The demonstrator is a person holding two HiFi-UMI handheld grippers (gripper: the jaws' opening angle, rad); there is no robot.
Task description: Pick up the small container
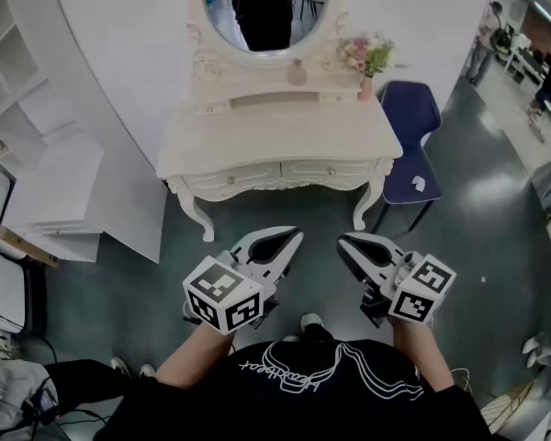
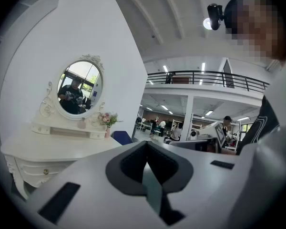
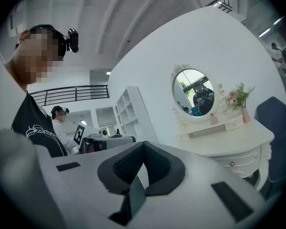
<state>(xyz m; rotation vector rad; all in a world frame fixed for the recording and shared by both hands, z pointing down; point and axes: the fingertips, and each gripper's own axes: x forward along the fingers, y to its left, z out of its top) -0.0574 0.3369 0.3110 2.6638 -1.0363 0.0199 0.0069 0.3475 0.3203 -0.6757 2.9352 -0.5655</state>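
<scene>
A small pinkish container [image 1: 297, 73] stands on the narrow shelf under the oval mirror [image 1: 264, 7] of a white dressing table [image 1: 275, 145]. It shows tiny in the left gripper view [image 2: 81, 123] and in the right gripper view [image 3: 213, 119]. My left gripper [image 1: 292, 235] and right gripper [image 1: 342, 241] hover side by side over the floor, short of the table's front edge and far from the container. Both are shut with nothing between the jaws, as the left gripper [image 2: 145, 156] and right gripper [image 3: 142, 163] close-ups show.
A vase of flowers [image 1: 365, 67] stands at the shelf's right end. A blue chair [image 1: 410, 145] sits to the right of the table, and white shelving [image 1: 23, 154] stands at the left. People move about in the background hall.
</scene>
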